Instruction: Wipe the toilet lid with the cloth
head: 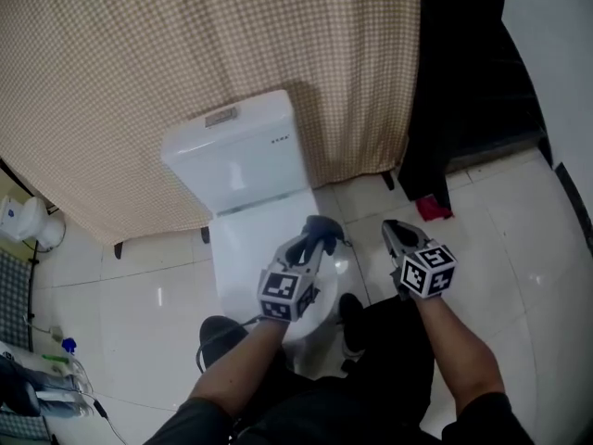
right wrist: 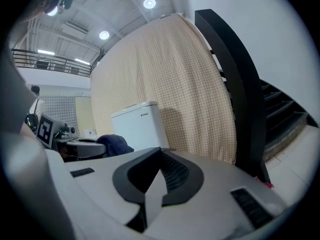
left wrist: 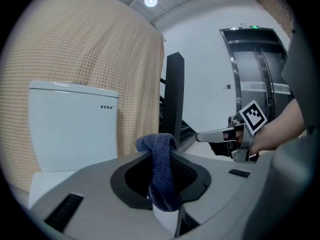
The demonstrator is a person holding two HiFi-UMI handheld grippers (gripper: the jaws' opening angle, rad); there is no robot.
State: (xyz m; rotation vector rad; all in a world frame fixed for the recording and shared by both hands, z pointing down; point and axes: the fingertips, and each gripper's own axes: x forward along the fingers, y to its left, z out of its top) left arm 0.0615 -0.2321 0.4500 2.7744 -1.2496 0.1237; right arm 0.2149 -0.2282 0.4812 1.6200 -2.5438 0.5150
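Tiled white floor (head: 519, 239), glossy, with beige checked curtain (head: 185, 63) hung behind. White ceramic toilet against curtain: boxy cistern (head: 236, 160) at back, closed white toilet lid (head: 243, 248) in front.

Dark blue towelling cloth (left wrist: 162, 169) pinched in left gripper (head: 315, 244), jaws clenched on its fold, loose end hanging down. Held over lid's right edge, towards the front. Contact with lid: cannot tell.

Right gripper (head: 393, 230) off lid's right edge, over bare floor, jaws pressed together on nothing.

Progress, as a judgement: cloth already picked up and brought to lid, so grasp step done. No wet streaks or wiped patches readable on lid, so wiping looks barely begun or not begun. Left to do: strokes across whole lid, back edge to front edge.

Containers: cistern with cover on, contents hidden. Bowl shut under lid, nothing visible inside. Small blue-capped bottle (head: 67, 346) near floor's lower-left corner, contents too small to tell.
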